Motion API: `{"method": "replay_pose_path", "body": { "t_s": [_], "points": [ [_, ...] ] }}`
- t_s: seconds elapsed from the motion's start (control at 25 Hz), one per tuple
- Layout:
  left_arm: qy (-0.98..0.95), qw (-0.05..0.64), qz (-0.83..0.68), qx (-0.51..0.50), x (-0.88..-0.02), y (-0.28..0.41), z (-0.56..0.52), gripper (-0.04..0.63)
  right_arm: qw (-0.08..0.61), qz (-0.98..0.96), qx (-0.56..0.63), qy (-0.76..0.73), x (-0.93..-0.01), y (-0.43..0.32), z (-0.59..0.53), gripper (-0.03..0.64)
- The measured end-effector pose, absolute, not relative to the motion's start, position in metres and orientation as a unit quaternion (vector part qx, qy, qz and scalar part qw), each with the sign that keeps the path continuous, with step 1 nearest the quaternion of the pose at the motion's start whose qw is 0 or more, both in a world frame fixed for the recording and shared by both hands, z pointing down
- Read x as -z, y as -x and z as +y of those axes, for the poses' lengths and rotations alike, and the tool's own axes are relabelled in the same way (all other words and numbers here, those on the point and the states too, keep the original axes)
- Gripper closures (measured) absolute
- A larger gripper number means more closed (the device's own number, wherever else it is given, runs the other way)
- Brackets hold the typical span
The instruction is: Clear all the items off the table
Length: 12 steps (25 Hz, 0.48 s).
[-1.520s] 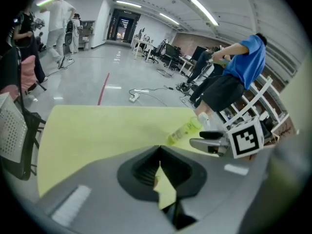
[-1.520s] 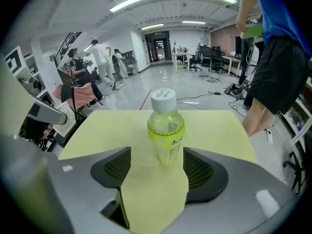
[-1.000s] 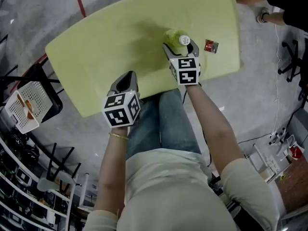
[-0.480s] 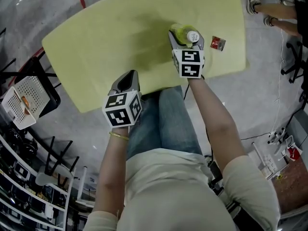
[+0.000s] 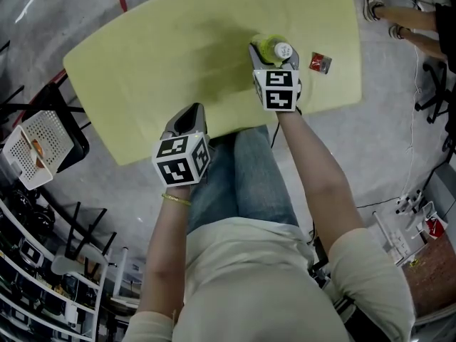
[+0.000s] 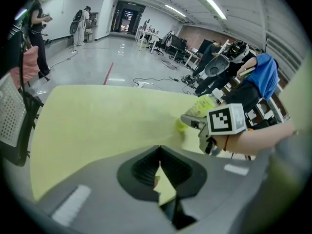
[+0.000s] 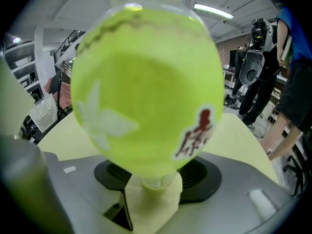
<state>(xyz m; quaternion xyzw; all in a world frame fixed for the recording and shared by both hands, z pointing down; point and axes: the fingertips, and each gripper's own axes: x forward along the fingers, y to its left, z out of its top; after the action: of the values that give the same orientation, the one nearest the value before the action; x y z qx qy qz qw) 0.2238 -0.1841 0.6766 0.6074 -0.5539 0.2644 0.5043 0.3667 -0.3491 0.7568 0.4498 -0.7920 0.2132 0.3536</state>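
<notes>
Base of the green bottle (image 5: 265,45) behind the right gripper (image 5: 273,54); red packet (image 5: 320,63) print illegibly small.

Bottle (image 5: 273,48) on table (image 5: 178,55), packet (image 5: 320,63) right of it

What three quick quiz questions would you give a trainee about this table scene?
1. True or false: the left tongs stand wide open.
2. The green bottle is between: A the left tongs, B the right tongs, C neither.
3. What small item lies on the table beside the bottle?
Key: 1 false, they are shut and empty. 2 B; those jaws have just been closing around it. 3 a red packet.
</notes>
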Motion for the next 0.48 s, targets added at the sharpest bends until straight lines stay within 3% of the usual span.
{"method": "replay_pose_path", "body": {
  "t_s": [0.48],
  "points": [
    [-0.618, 0.497, -0.552, -0.259, -0.664, -0.235, -0.187, 0.586, 0.376, -0.791, -0.216, -0.431, -0.744, -0.378, -0.329, 0.356]
  ]
}}
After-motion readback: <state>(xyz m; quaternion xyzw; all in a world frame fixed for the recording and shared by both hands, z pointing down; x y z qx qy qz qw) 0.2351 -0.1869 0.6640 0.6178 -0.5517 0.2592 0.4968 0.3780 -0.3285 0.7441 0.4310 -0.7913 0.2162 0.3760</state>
